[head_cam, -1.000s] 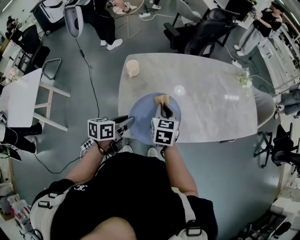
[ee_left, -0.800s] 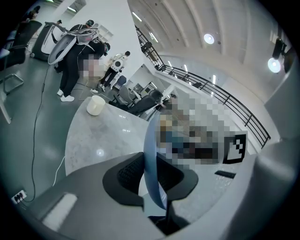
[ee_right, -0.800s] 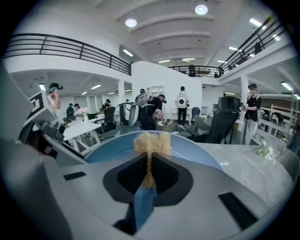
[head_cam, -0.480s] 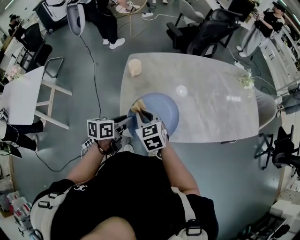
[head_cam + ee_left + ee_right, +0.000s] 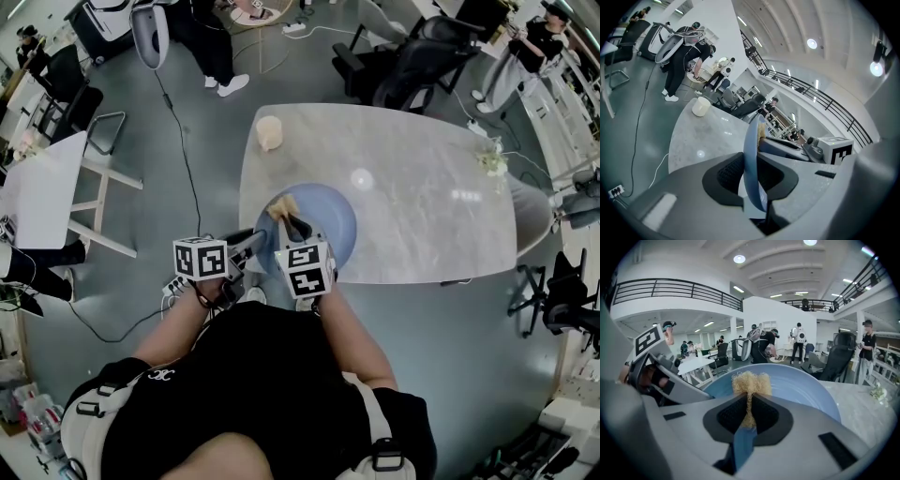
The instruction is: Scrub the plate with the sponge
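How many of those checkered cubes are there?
2. One cube rides the left gripper, which grips the plate by its rim; the other cube rides the right gripper, which holds the sponge.

The person wears a black short-sleeved top [image 5: 253, 394], lower centre, with pale shoulder straps [image 5: 92, 412] and black buckles. The left gripper [image 5: 255, 246] and right gripper [image 5: 292, 223] are grey with black ribbed pads [image 5: 731, 417]. Each carries a white cube [image 5: 306, 269] printed with black squares.

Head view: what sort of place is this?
Likely a large open office or lab hall, not a kitchen: office chairs beside a marble-look table, a cable trailing over the grey floor, a railed mezzanine overhead.
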A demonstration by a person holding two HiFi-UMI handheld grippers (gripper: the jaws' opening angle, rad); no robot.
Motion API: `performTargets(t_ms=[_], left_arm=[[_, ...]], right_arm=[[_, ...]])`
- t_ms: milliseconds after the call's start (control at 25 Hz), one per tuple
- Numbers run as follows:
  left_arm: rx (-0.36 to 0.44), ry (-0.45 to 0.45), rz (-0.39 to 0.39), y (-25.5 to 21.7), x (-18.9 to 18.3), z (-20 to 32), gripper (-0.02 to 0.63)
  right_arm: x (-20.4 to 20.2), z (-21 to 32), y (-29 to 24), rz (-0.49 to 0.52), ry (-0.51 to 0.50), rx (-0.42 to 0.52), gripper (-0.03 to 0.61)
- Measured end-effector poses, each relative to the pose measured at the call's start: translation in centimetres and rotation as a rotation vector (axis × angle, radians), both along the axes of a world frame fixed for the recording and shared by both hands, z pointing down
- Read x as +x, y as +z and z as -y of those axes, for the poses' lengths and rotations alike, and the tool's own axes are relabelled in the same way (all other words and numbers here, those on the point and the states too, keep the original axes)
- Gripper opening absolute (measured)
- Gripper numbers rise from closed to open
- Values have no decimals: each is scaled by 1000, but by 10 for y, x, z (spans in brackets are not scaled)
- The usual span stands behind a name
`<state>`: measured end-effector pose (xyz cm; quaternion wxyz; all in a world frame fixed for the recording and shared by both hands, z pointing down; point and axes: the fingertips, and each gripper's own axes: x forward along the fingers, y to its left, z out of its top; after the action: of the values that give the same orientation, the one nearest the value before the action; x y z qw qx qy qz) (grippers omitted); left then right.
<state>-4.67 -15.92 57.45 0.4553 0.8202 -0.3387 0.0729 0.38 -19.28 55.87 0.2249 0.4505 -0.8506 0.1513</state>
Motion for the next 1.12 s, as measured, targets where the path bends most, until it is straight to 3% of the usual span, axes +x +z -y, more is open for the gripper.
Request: performTargets(t_ms=[480,760,1120], left_arm=[[58,-67,-67,-15,-12,15,80],[67,-152,-135,-24,-29,27,81],[34,-214,-153,-16,-35,33,81]], right_arm=[[84,10,28,139,349,-205,32],[102,-4,43,166,417,-261,32],[96,-21,62,198,408,-320,32]])
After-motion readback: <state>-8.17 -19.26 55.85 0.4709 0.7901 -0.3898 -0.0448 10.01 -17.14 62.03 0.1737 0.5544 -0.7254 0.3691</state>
